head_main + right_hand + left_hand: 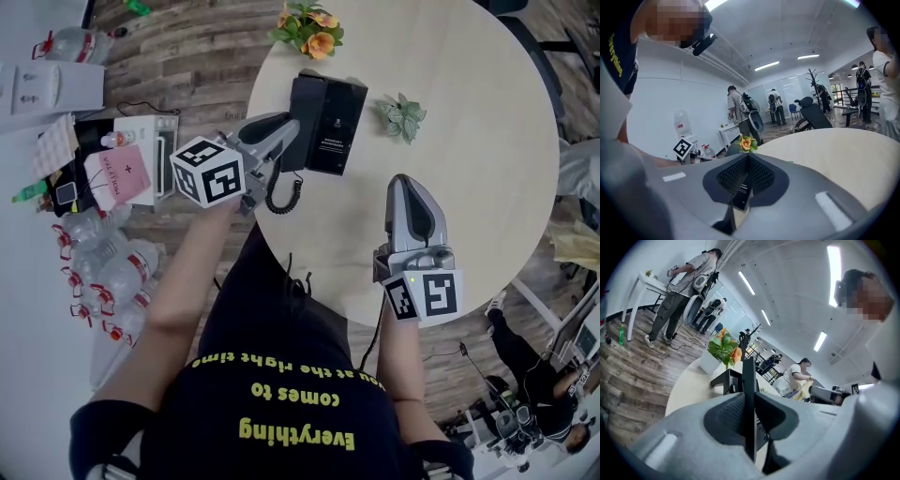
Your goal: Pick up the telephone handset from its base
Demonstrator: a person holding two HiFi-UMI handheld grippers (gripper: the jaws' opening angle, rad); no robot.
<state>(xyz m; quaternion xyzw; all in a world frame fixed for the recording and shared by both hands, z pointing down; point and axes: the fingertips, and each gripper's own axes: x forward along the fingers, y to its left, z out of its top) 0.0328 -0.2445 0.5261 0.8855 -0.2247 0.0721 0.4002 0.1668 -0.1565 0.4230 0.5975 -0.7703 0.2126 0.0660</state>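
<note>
Black corded handset [749, 394] upright in jaws, beside base [328, 117].

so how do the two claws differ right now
The left claw is shut on the black handset; the right claw is shut on nothing. The left claw sits beside the telephone base near the table edge; the right claw is over bare table, apart from the base. Both are grey and closed.

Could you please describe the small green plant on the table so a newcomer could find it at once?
Start at the round pale table and find the black telephone base near its far edge. Just to the right of it in the head view sits the small green plant; unlike the flower bunch at the rim, it has only pale green leaves, no orange blooms.
</note>
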